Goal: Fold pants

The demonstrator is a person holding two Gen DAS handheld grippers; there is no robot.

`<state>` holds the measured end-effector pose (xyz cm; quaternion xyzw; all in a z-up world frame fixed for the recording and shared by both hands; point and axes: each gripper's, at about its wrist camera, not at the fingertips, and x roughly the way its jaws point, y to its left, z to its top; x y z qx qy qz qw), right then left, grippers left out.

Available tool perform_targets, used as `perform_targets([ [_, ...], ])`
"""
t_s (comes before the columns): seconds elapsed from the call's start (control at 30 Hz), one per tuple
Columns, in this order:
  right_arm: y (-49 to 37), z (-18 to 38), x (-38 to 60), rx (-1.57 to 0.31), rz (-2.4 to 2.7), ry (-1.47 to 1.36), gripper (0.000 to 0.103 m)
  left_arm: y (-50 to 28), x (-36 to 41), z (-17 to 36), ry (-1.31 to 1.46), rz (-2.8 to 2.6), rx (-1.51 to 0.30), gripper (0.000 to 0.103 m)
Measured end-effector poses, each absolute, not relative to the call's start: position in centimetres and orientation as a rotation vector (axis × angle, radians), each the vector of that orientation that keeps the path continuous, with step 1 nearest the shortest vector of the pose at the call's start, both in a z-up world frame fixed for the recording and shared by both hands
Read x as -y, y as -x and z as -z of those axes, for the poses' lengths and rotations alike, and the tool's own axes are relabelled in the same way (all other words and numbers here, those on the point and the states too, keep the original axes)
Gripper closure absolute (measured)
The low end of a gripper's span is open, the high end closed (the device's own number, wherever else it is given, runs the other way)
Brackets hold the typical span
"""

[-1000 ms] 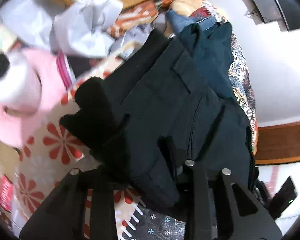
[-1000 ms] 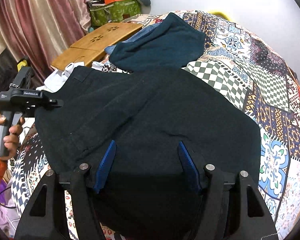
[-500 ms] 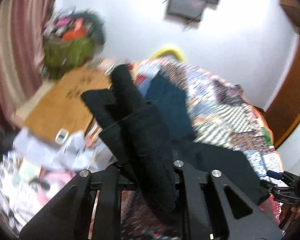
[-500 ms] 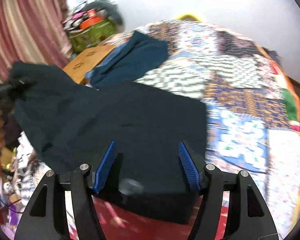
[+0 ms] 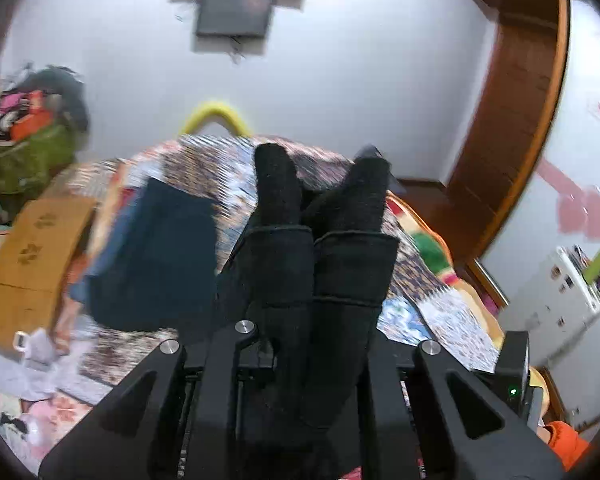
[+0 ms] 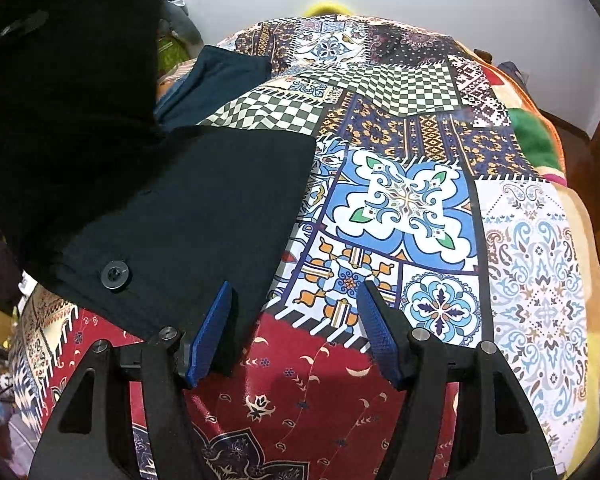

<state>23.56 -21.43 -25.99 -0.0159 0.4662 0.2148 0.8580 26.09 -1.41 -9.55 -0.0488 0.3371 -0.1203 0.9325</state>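
The left claw [image 5: 300,320] is clamped tight on black cloth, while the right claw [image 6: 296,332] gapes, gripping nothing.

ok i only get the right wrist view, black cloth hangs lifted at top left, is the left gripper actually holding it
observer: yes, the left gripper is shut on a bunched fold of the black fabric pants, and two ends stick up past its fingers
operator: and what's past that cloth on the left, it blocks me
observer: a light brown wooden board with paw-shaped cutouts lies at the bedspread's left edge
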Motion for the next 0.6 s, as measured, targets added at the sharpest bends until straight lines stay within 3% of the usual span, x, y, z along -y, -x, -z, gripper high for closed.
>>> perform_targets([
  [0.37,-23.3,26.3,22.2,-0.975,-0.467,-0.003,0.042,-27.8,10.7,17.3,-0.052,0.367,-0.988,0.088],
  [0.47,-22.9,26.0,22.4,-0.965,-0.465,-0.005,0.042,-27.6,10.3,18.1,-0.056,0.377,-1.039,0.074],
  [0.53,-22.7,25.8,22.5,-0.956,-0.463,-0.009,0.042,-27.4,9.9,18.1,-0.035,0.388,-1.059,0.051],
  [0.6,-22.4,25.5,22.9,-0.951,-0.465,-0.017,0.042,-27.0,9.2,17.6,0.009,0.419,-1.060,0.034],
])
